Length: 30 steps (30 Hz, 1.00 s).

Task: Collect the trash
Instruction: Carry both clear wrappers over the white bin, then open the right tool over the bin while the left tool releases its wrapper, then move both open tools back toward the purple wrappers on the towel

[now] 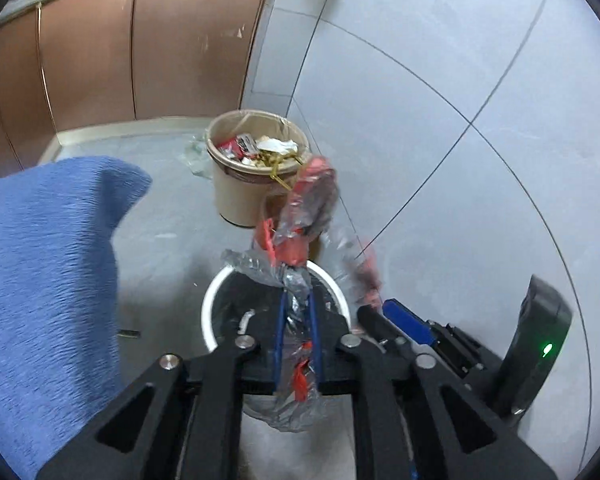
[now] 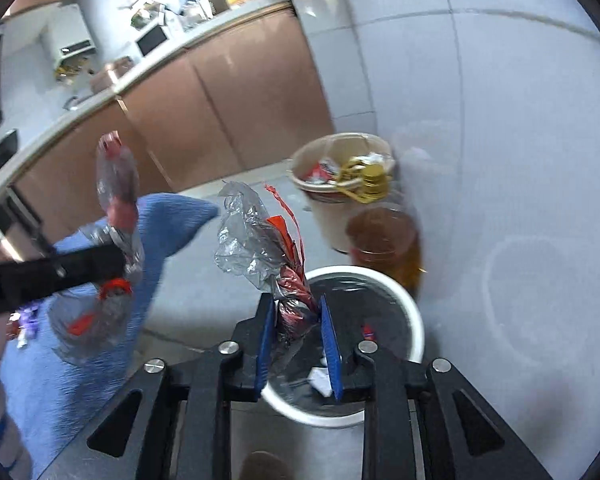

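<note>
- Two crinkled clear plastic wrappers with red print are in my tools, one each, both held above the white-rimmed round bin with a dark liner [image 1: 210, 312] [image 2: 414, 332] on the grey floor.
- My left tool [image 1: 297, 304] [image 2: 112, 260] is clamped tight on its clear-and-red plastic wrapper [image 1: 312, 208] [image 2: 116, 184], which sticks up past the blue pads.
- My right tool [image 2: 296, 316] [image 1: 384, 312] pinches the twisted neck of the other clear-and-red wrapper [image 2: 256, 232] between its blue pads.
- Farther off by the white tiled wall stands a beige bucket full of rubbish [image 1: 236, 196] [image 2: 324, 212], with an amber translucent jar [image 2: 384, 244] just nearer it.
- Blue towelling cloth [image 1: 48, 264] [image 2: 72, 368] fills the left side.
</note>
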Tool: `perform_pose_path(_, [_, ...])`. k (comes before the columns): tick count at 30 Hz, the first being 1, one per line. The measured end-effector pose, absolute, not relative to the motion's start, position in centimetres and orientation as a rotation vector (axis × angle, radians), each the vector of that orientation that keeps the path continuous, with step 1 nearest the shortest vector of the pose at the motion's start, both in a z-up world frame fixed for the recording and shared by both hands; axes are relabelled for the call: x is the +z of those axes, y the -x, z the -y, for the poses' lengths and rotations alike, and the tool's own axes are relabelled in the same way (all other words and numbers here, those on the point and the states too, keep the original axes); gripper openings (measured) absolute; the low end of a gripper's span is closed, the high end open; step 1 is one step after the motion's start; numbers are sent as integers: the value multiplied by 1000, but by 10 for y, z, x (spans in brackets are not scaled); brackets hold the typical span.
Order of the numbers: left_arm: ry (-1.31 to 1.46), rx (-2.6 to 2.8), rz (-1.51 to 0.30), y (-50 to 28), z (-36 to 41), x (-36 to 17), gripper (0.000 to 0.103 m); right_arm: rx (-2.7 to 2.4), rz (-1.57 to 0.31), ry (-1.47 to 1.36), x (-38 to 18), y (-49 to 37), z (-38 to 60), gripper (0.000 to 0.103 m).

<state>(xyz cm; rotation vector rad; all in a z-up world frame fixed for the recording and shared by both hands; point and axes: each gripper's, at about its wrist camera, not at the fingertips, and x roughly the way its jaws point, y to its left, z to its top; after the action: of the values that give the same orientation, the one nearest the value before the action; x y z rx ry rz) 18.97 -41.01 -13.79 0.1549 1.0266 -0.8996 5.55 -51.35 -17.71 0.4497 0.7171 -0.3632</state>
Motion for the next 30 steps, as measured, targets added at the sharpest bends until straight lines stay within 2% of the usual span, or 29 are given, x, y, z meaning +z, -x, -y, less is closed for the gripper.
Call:
perform_pose_path(1, [-150, -897, -1029, -193, 413, -138, 23, -381, -724, -444, -180, -56, 517, 38])
perform_pose_path(2, [-146, -894, -1026, -194, 413, -138, 30, -398, -730, -438, -182, -56, 519, 41])
perform_pose_path(5, [-138, -889, -994, -194, 408, -132, 43, -415, -741, -447, -186, -55, 522, 44])
perform_pose_path(7, [-139, -884, -970, -193, 403, -127, 47, -418, -742, -451, -187, -53, 523, 46])
perform_pose_path(14, [-129, -827, -908, -185, 377, -109, 47, -415, -728, -432, -176, -52, 507, 49])
perform_pose_path(20, [-98, -727, -802, -174, 321, -84, 47, -393, -676, -395, -143, -45, 480, 53])
perform_pose_path(30, [-111, -401, -580, -143, 187, -34, 47, -252, -509, -255, -60, -31, 386, 68])
